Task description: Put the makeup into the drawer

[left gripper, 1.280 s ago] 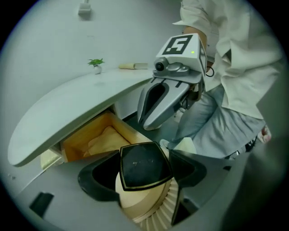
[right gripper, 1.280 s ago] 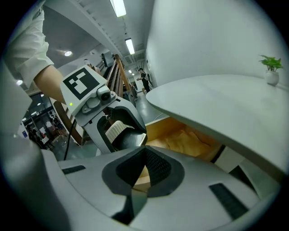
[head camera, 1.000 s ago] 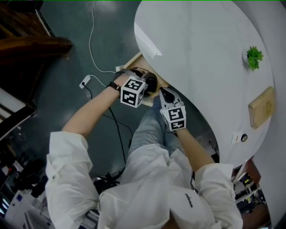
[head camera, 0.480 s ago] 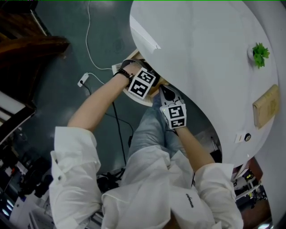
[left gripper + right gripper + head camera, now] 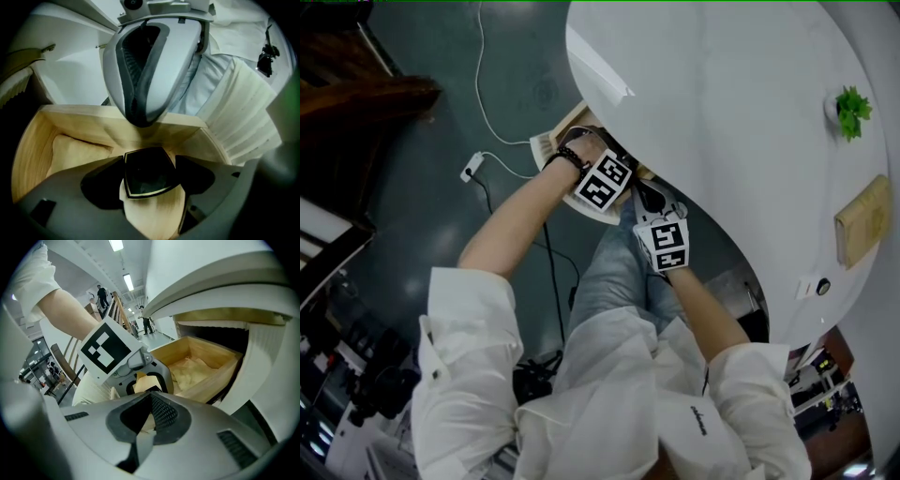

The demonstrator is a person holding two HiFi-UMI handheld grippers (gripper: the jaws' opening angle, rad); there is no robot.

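The makeup (image 5: 149, 172) may slip.
Squeezed by the left gripper (image 5: 151, 186), drawer (image 5: 33, 154) under its fingers (image 5: 101, 187); right gripper (image 5: 138, 439) pinches the rim; bumps loosen it.

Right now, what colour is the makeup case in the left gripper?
Glossy black makeup case with pale rim; left gripper view.

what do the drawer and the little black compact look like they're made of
The drawer looks like pale unpainted wood, matte, with faint grain on its walls. The compact, clamped in the left tool, seems to be glossy black plastic with a thin pale rim, perhaps metallic. Its lid reflects light, but the material is uncertain.
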